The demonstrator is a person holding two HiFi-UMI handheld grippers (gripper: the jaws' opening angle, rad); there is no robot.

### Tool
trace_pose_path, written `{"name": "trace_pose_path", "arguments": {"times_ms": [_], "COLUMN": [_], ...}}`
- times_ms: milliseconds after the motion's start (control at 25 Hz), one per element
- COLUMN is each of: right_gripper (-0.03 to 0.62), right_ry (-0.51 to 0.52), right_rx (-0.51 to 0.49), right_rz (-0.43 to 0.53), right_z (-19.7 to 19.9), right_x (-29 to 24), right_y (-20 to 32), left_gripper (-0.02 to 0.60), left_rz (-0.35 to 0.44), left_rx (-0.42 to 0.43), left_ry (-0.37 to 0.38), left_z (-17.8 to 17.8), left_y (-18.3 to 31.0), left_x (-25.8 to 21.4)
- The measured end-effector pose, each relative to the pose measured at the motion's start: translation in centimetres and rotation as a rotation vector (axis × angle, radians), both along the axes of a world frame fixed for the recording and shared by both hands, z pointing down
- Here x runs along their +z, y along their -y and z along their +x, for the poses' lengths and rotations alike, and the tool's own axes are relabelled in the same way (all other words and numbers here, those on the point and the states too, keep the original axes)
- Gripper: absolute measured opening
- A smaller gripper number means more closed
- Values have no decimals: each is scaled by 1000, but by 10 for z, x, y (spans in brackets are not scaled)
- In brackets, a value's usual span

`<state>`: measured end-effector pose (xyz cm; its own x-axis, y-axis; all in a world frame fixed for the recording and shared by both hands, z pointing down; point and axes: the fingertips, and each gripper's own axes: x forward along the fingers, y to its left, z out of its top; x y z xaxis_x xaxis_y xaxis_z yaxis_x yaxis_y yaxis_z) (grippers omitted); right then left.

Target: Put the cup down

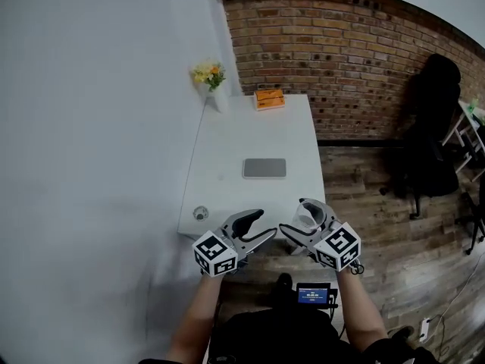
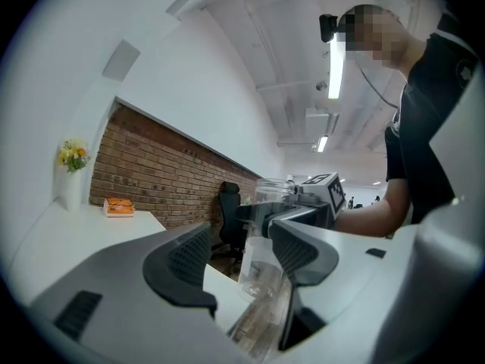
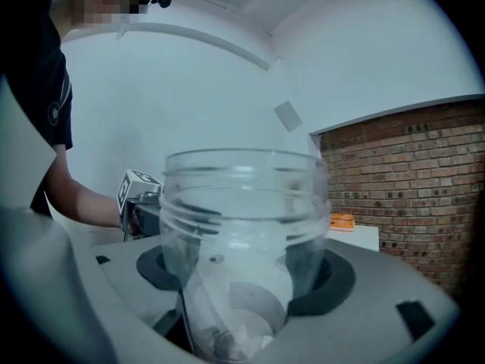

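A clear plastic cup (image 1: 309, 218) stands upright between the jaws of my right gripper (image 1: 300, 218), which is shut on it. In the right gripper view the cup (image 3: 244, 226) fills the middle, with the right gripper (image 3: 242, 283) pressing its lower wall from both sides. It hangs above the near edge of the white table (image 1: 250, 135). My left gripper (image 1: 267, 223) is just to its left, open and with nothing in it. From the left gripper view, the cup (image 2: 265, 237) shows beyond the left gripper (image 2: 242, 264), whose spread jaws do not touch it.
On the table lie a grey flat pad (image 1: 264, 167), a small round object (image 1: 200, 213) near the front left corner, an orange box (image 1: 269, 98) and a vase of flowers (image 1: 210, 76) at the far end. A black office chair (image 1: 432, 127) stands on the wooden floor to the right, by the brick wall.
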<state>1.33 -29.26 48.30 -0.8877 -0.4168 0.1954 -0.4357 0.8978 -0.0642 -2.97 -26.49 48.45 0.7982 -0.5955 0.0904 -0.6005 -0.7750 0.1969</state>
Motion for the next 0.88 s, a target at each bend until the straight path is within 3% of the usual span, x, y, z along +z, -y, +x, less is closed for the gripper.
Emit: {"name": "trace_pose_path", "arguments": {"times_ms": [400,880], "right_gripper": [370,370], "right_ry": [23,12], "right_rx": [-26,15], "right_rz": [-6,-16], "right_z": [-6,-36], "right_x": [-8,-13], "right_y": [93,132], "left_gripper": [261,261], "left_rz": [5,2], "left_rx": [-36,-4], "left_ry": [10,4], "left_z": [-7,-40], "left_y": [89,129], "left_x": [-12,-12]}}
